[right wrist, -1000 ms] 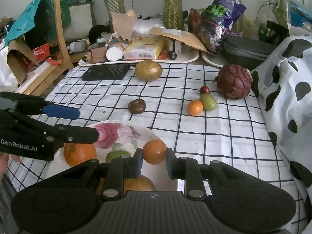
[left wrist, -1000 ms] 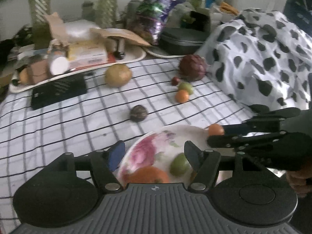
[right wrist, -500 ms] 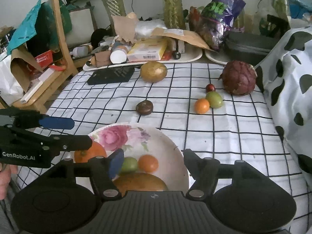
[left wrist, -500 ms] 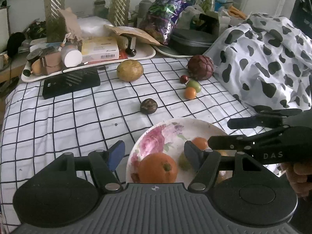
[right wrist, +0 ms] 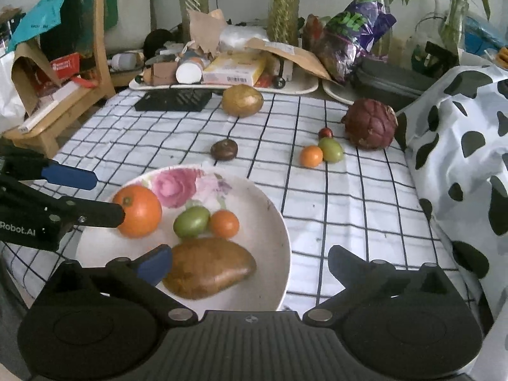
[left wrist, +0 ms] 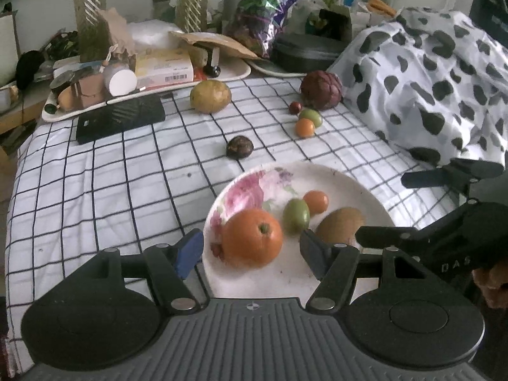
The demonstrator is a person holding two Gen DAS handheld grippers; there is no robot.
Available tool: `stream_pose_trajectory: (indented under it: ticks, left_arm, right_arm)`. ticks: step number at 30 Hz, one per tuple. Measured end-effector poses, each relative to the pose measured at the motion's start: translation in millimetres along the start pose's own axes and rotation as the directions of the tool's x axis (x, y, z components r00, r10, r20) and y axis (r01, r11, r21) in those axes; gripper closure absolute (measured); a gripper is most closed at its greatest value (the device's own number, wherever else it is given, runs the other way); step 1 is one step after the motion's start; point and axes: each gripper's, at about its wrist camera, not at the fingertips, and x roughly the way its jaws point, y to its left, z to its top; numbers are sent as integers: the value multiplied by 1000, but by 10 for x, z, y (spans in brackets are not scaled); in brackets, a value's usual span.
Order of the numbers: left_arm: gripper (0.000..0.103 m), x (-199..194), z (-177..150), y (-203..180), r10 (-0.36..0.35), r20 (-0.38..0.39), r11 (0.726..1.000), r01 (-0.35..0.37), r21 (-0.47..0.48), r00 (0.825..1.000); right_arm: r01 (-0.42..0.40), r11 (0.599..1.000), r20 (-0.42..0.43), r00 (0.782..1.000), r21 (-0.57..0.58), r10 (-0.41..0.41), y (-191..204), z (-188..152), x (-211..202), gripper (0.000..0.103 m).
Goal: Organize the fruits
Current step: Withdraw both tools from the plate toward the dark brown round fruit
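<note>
Four fruits lie in the floral plate (right wrist: 273,222) at the near edge of the checked surface (right wrist: 349,209): a large orange (right wrist: 139,211), a green fruit (right wrist: 191,221), a small orange (right wrist: 224,223) and a brown one (right wrist: 208,266). Both the left hand-held gripper (left wrist: 250,254) and the right hand-held gripper (right wrist: 250,260) hover spread apart, empty.

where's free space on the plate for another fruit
Bare room on the floral plate: its right side beyond the small orange fruit, and the flower-printed far part. Crowded at centre: orange, green fruit, brown fruit.
</note>
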Motion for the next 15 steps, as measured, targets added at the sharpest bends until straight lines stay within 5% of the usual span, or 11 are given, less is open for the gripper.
stream_pose_trajectory:
  ticks: [15]
  left_arm:
    - [37,-2,-67,-68,-3,-7,1000,3,29,1000]
  right_arm:
    - [33,999,-28,999,-14,-34,31,-86,-2,0]
